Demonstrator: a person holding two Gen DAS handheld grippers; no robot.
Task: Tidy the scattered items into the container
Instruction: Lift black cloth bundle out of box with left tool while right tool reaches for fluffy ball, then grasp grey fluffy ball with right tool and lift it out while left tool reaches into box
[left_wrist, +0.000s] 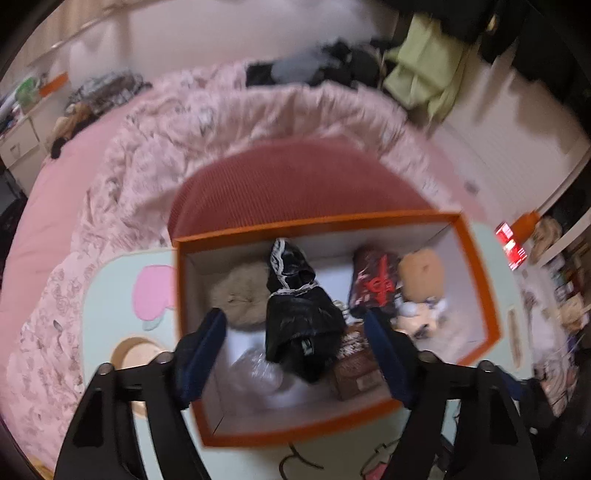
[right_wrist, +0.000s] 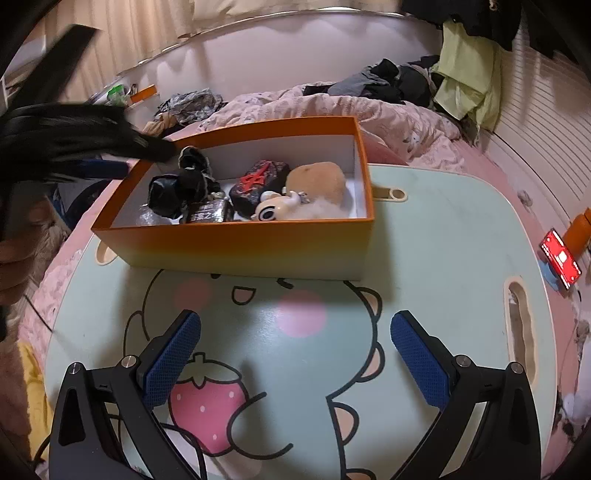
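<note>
An orange box (left_wrist: 480, 280) (right_wrist: 240, 243) stands on a pale green lap table. In it lie a black shiny garment with lace trim (left_wrist: 291, 266) (right_wrist: 173, 188), a beige fluffy piece (left_wrist: 240, 295), a dark pouch with a red mark (left_wrist: 373, 284) (right_wrist: 258, 181), a tan plush (left_wrist: 421, 269) (right_wrist: 317, 181), a white figure (right_wrist: 273, 206) and a small brown carton (left_wrist: 354, 365). My left gripper (left_wrist: 293, 315) hovers open over the box, its pads clear of the black garment below. My right gripper (right_wrist: 295, 317) is wide open above the bare table, holding nothing.
The table top (right_wrist: 443, 258), printed with a cartoon dinosaur and a strawberry, rests on a bed with a pink quilt (left_wrist: 221, 129). A red cushion (left_wrist: 295, 184) lies behind the box. A phone with a red screen (right_wrist: 559, 260) sits at the table's right edge. Clothes (right_wrist: 388, 81) are piled further back.
</note>
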